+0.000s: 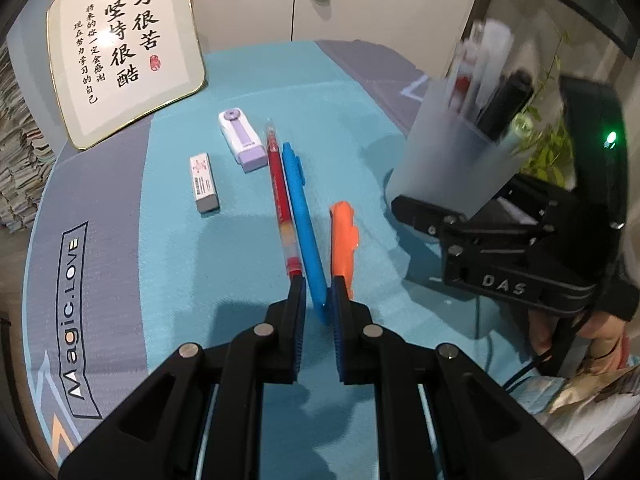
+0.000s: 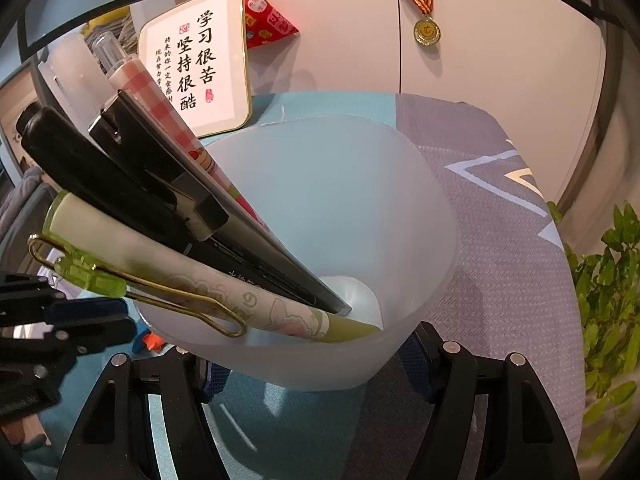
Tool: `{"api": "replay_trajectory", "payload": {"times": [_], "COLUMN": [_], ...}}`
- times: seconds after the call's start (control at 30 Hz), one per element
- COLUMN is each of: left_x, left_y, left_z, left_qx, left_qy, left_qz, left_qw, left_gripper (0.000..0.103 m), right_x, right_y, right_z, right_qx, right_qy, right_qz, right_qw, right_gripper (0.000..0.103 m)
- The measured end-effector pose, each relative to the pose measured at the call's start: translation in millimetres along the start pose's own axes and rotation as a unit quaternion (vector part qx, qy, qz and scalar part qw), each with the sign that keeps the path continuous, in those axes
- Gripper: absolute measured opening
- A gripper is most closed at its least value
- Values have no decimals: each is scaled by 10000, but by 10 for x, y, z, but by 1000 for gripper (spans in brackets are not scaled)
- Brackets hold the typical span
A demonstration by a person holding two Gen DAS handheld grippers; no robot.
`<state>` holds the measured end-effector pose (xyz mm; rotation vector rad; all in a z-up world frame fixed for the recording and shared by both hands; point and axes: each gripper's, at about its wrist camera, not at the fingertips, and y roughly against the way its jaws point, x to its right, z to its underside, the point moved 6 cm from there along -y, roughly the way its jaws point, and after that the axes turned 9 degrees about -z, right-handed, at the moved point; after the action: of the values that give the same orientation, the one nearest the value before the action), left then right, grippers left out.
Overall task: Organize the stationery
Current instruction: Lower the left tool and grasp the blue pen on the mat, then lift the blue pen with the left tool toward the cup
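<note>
The right gripper [image 2: 316, 376] holds the white cup [image 2: 340, 208], its fingers pressed on both sides, tipping it so the mouth is easy to reach. Pens already lean inside it. The left gripper [image 1: 318, 312] is low over the blue mat [image 1: 224, 264] on the desk. Its fingers are closed around the near end of the blue pen [image 1: 300, 216], which lies between a red pen [image 1: 278, 192] and an orange marker [image 1: 343, 236]. It probably goes in the cup next. Two erasers [image 1: 204, 182] wait nearby.
</note>
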<state>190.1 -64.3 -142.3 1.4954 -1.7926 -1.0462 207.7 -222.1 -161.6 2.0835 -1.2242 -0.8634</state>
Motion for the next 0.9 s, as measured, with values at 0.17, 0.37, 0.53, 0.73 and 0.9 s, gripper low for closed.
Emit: {"api": "replay_trajectory", "payload": {"times": [0.17,0.37,0.53,0.73,0.9], "left_x": [45,40,23,-139,-327], "left_y": [-78,-120,-109,48,233], "left_z": [64,57,83,283,643], "left_qx": [-136,-87,-87,-213,-442], "left_qy": [-48,-34,-113,-219,-372], "left_qz": [92,56,52,-60,-226], "left_qw": [9999,9999,9999,9995,9981], "left_gripper": [11,11,9,8,8], "right_x": [-2,-9,-11,-22,-19], "right_y": [-1,-4,-8,-3,-5], "right_z": [-1,-4,-9,-6,-7], "right_qx": [-4,-6,-8,-12,-13], "right_qy": [0,-2,-3,-8,-5], "right_qz": [2,1,1,-2,2], "right_qw": [10000,10000,10000,10000,10000], "right_gripper": [72,72,72,72,72]}}
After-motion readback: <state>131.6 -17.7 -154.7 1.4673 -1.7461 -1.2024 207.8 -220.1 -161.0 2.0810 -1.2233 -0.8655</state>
